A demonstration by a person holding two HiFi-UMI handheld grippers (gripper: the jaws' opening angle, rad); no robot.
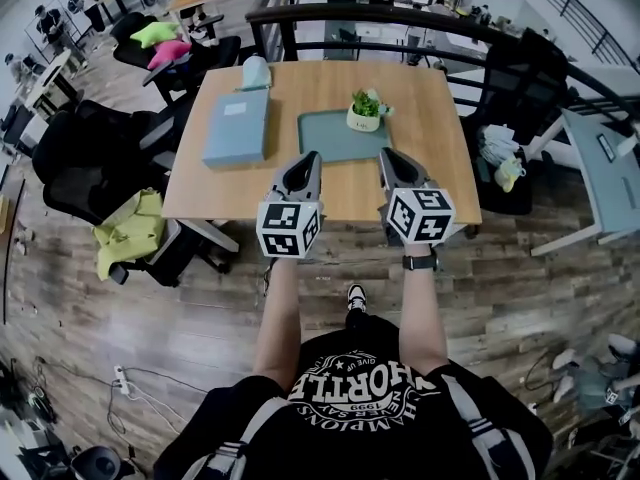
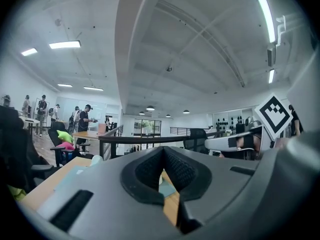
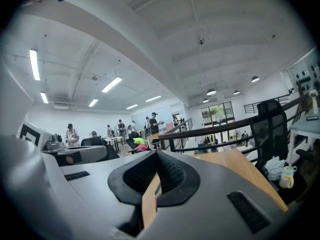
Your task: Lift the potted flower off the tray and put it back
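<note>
Potted flower (image 1: 365,110): upright at the far right of the tray (image 1: 330,140), mid-desk (image 1: 320,83), untouched. Left tool (image 1: 310,158) and right tool (image 1: 392,155): both pressed together, empty, held level side by side over the near desk, probably lined up for the reach, short of the pot.

White potted flower (image 1: 365,111) upright on teal tray (image 1: 330,141) — far-right corner

Tray (image 1: 325,140) dull teal — potted flower (image 1: 364,112) white pot, green leaves; table (image 1: 430,138) pale wood; box (image 1: 236,128) light blue
</note>
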